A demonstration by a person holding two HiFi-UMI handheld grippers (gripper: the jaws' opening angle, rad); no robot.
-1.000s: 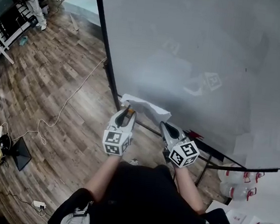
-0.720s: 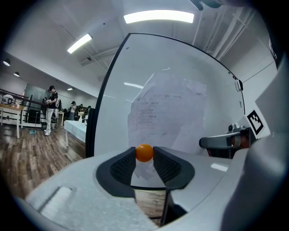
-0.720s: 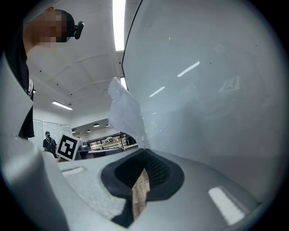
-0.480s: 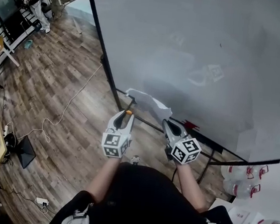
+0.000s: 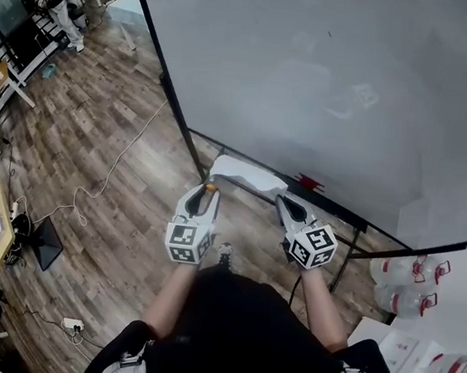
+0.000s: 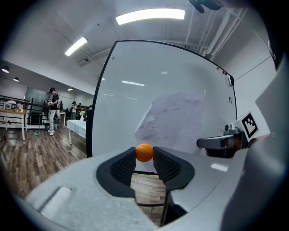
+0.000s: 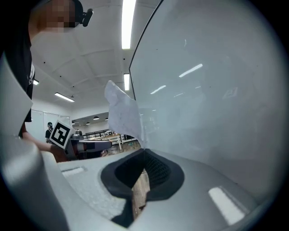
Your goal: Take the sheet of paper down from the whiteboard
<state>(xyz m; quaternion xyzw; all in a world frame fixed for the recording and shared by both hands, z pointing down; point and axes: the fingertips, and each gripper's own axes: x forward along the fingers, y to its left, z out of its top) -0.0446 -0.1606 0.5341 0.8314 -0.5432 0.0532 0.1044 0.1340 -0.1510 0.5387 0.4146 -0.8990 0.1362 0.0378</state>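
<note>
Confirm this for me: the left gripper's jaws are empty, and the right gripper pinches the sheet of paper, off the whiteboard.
One thing is wrong: the left gripper is not empty. The left gripper view shows a small orange ball clamped between its jaw tips. The rest stands: the right gripper pinches the sheet of paper, off the whiteboard.
</note>
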